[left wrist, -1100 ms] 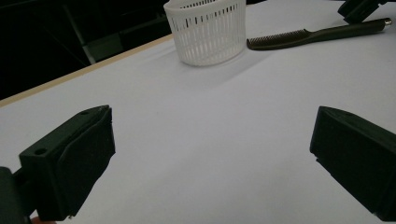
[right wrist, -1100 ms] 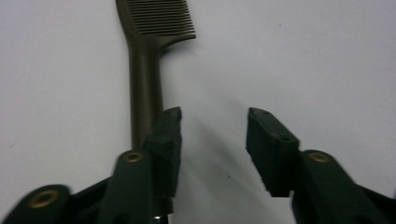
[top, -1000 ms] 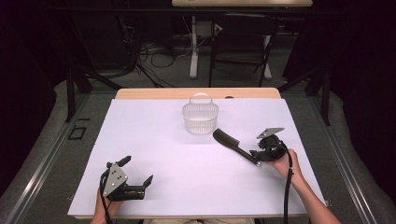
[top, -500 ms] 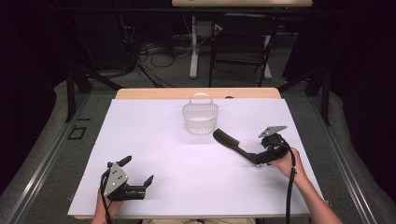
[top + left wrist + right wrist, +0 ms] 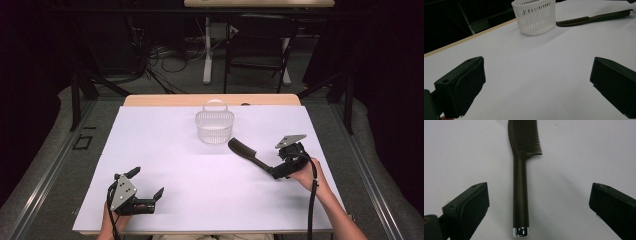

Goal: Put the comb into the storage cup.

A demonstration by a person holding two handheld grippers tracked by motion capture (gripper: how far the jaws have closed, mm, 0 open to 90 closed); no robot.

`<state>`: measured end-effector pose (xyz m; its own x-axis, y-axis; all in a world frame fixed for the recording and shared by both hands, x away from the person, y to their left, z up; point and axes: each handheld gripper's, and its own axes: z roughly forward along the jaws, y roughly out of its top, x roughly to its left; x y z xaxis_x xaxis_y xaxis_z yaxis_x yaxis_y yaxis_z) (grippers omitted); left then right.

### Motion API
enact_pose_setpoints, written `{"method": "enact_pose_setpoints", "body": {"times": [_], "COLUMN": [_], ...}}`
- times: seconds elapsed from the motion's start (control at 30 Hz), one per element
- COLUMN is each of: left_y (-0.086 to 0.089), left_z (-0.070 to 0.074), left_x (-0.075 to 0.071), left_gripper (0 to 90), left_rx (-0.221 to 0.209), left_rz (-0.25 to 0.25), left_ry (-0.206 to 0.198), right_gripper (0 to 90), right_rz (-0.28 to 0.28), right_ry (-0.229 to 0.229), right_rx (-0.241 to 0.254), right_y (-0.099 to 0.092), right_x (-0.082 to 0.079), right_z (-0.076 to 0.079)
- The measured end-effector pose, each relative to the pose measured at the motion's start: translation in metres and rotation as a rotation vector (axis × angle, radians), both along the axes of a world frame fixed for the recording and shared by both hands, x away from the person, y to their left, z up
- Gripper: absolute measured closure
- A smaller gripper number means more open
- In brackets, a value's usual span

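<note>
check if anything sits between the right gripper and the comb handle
Nothing visible does. The right gripper has just been opening its jaws, and the comb lies on the bare white table with its handle between them, untouched by either pad.

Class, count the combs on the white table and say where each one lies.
1. The comb lies flat on the table, right of centre, just in front and to the right of the basket, its handle end between the right tool's open jaws.
</note>
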<state>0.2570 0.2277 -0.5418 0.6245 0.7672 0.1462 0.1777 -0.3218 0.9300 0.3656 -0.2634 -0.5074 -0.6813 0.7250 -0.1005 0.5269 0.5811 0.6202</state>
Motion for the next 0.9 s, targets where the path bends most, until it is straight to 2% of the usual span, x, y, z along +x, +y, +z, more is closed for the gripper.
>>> {"method": "enact_pose_setpoints", "body": {"times": [0.63, 0.9], "left_y": [-0.003, -0.002], "left_z": [0.000, 0.000], "left_x": [0.001, 0.001], "left_gripper": [0.0, 0.0], "left_rx": [0.007, 0.005], "left_rz": [-0.003, -0.004], "left_ry": [0.001, 0.000], "right_gripper": [0.0, 0.0], "right_rz": [0.104, 0.126], "right_ry": [0.007, 0.022], "right_rx": [-0.012, -0.046], "right_y": [0.026, 0.037], "right_x": [0.000, 0.004], "right_z": [0.002, 0.000]}}
